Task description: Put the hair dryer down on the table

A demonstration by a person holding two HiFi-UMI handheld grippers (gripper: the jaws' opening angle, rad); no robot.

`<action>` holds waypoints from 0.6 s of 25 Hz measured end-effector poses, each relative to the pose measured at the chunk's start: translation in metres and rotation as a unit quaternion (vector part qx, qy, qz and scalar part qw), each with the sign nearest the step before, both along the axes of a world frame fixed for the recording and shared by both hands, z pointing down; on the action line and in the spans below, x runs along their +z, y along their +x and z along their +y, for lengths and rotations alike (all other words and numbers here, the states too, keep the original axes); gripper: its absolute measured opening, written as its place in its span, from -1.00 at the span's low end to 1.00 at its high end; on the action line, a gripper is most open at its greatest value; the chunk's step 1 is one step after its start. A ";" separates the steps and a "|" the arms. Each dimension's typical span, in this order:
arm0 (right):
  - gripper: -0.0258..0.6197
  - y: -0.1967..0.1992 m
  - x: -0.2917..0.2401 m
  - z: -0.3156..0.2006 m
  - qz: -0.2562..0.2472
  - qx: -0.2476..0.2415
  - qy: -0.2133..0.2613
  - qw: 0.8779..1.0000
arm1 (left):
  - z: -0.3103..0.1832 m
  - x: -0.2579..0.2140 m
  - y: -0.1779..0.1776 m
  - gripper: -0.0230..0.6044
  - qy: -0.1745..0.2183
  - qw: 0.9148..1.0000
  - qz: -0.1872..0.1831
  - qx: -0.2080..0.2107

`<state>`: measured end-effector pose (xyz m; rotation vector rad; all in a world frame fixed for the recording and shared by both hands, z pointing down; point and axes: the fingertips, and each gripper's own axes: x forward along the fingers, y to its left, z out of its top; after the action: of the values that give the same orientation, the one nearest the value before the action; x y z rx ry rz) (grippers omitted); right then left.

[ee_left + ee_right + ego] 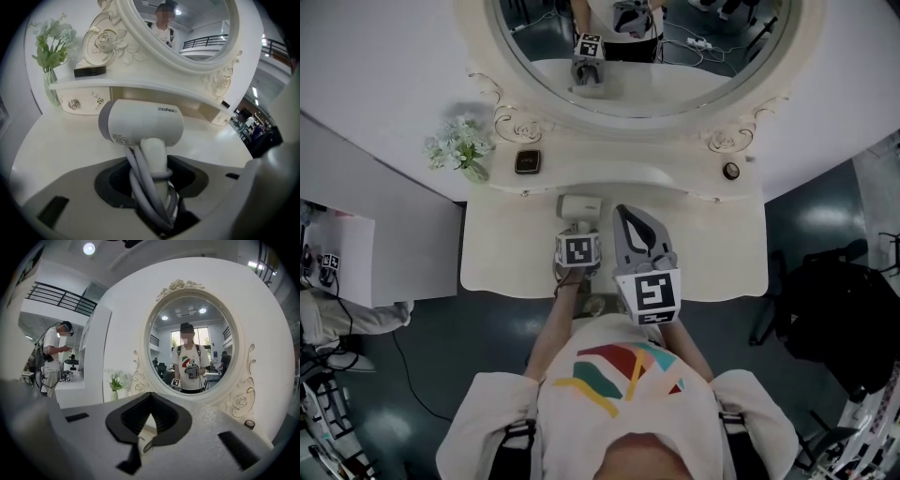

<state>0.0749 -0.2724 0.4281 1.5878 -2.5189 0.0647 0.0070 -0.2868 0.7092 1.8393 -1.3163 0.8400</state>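
The white hair dryer [579, 205] with a grey rear end stands head-up over the vanity table [712, 244], its nozzle pointing right. My left gripper [578, 228] is shut on its handle. In the left gripper view the handle [154, 154], wrapped in its grey cord [140, 183], sits between the dark pads of the left gripper [150, 187], with the hair dryer's head [143, 123] above them. Whether the dryer touches the tabletop I cannot tell. My right gripper [623, 216] is just right of it, shut with nothing held. In its own view the right gripper [150, 397] points at the mirror.
An oval mirror [637, 56] in an ornate frame stands behind the table. On its shelf are a vase of white flowers [461, 148], a small black box [527, 161] and a small round object [730, 171]. A dark chair [834, 309] stands to the right.
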 end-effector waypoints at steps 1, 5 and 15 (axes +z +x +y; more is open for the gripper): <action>-0.92 -0.002 0.002 -0.001 0.002 -0.002 -0.001 1.000 | -0.001 0.000 -0.001 -0.29 0.002 1.000 -0.004 0.000; -0.92 -0.004 0.006 -0.003 0.001 -0.004 -0.006 1.000 | 0.000 0.000 0.002 -0.29 -0.002 1.000 0.007 0.005; -0.92 -0.010 0.017 0.000 0.000 -0.012 -0.020 1.000 | 0.002 0.007 0.001 -0.29 -0.012 0.999 0.027 -0.012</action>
<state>0.0649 -0.2719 0.4455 1.5429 -2.5202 0.1121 0.0083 -0.2850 0.7161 1.8124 -1.2871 0.7843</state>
